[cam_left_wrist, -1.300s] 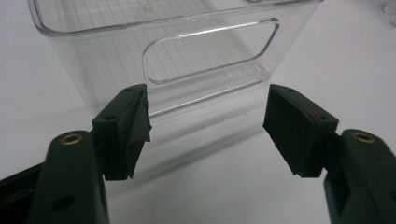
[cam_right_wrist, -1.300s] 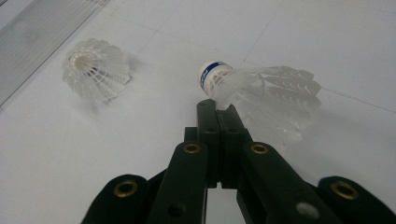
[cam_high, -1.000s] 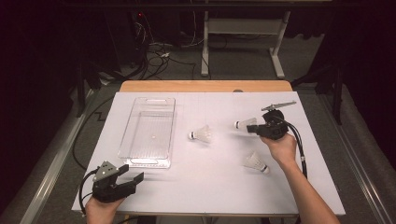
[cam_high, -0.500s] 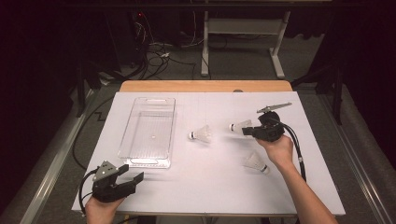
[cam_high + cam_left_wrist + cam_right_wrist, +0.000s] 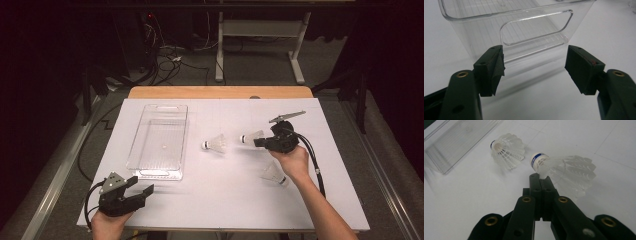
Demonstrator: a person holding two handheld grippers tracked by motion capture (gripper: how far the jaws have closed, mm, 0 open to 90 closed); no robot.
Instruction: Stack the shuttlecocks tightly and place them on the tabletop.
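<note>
R tongs [image 5: 543, 178] clamp shuttlecock [image 5: 564, 170] skirt edge; blue band print unreadable. L tongs [image 5: 534, 67] wide open, empty.

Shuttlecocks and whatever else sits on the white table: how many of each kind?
Shuttlecocks: 3, one held, one loose at mid-table, one beside the right hand
Clear plastic bin: 1
Hand-held grippers: 2, left gripper, right gripper
Total: 6

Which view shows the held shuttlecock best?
The right gripper view: the shuttlecock is close, its feather edge pinched in the shut right gripper. The high view shows it small.
</note>
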